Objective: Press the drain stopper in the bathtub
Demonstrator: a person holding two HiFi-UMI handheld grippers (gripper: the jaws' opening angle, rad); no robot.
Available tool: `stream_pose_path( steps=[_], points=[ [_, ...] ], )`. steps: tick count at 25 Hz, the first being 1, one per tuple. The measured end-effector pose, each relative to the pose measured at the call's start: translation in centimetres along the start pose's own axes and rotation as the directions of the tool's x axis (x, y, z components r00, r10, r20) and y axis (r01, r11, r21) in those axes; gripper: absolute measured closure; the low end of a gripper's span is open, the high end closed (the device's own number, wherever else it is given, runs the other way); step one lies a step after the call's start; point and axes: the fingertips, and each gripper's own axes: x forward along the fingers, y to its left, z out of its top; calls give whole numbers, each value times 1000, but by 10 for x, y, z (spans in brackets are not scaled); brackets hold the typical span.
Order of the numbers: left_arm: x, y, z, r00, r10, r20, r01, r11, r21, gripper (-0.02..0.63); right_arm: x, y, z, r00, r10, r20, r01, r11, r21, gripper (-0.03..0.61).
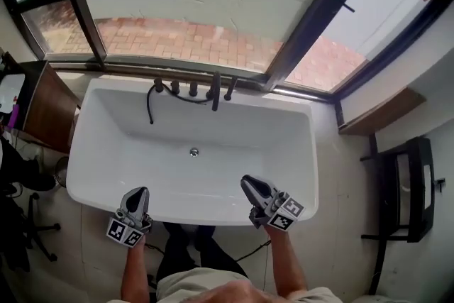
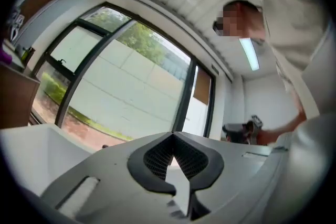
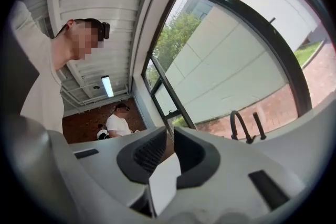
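The white bathtub [image 1: 99, 152] lies below me under a big window. Its small round metal drain stopper [image 1: 194, 151] sits in the middle of the tub floor, with nothing touching it. Both grippers hover over the near rim, well short of the stopper. My left gripper [image 1: 140, 194] [image 2: 171, 136] is at the near left, jaws together and empty. At the near right, my right gripper [image 1: 247, 183] [image 3: 170, 131] is shut with nothing between its pads. In both gripper views the jaws point level at the window, and the stopper is out of sight.
Dark faucet fittings [image 1: 215, 90] [image 3: 239, 126] and a black hose [image 1: 150, 106] line the tub's far rim. A dark wooden cabinet [image 1: 42, 106] stands left, a black rack [image 1: 411, 188] right. A second person [image 3: 118, 123] sits far back in the room.
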Motion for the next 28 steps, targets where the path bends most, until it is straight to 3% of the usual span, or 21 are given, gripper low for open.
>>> stream_pose_path(
  steps=[3, 5, 11, 15, 21, 28],
  points=[
    [6, -23, 77, 986, -56, 159, 79, 987, -140, 614, -12, 36, 37, 996, 43, 72, -41, 999, -29, 535],
    [14, -51, 117, 970, -122, 211, 155, 977, -147, 614, -19, 60, 61, 988, 77, 131, -71, 996, -50, 535],
    [31, -153, 198, 904, -345, 255, 357, 934, -3, 614, -39, 131, 129, 935, 224, 274, -187, 970, -157, 535],
    [39, -206, 220, 860, -459, 222, 448, 888, 100, 614, -49, 166, 152, 897, 306, 318, -253, 947, -199, 535],
    [29, -258, 240, 816, -542, 202, 502, 837, 217, 614, -67, 209, 165, 842, 392, 370, -315, 915, -253, 535],
    [20, -288, 266, 748, -632, 203, 569, 768, 294, 614, -78, 247, 188, 811, 443, 382, -312, 880, -357, 535]
  ],
)
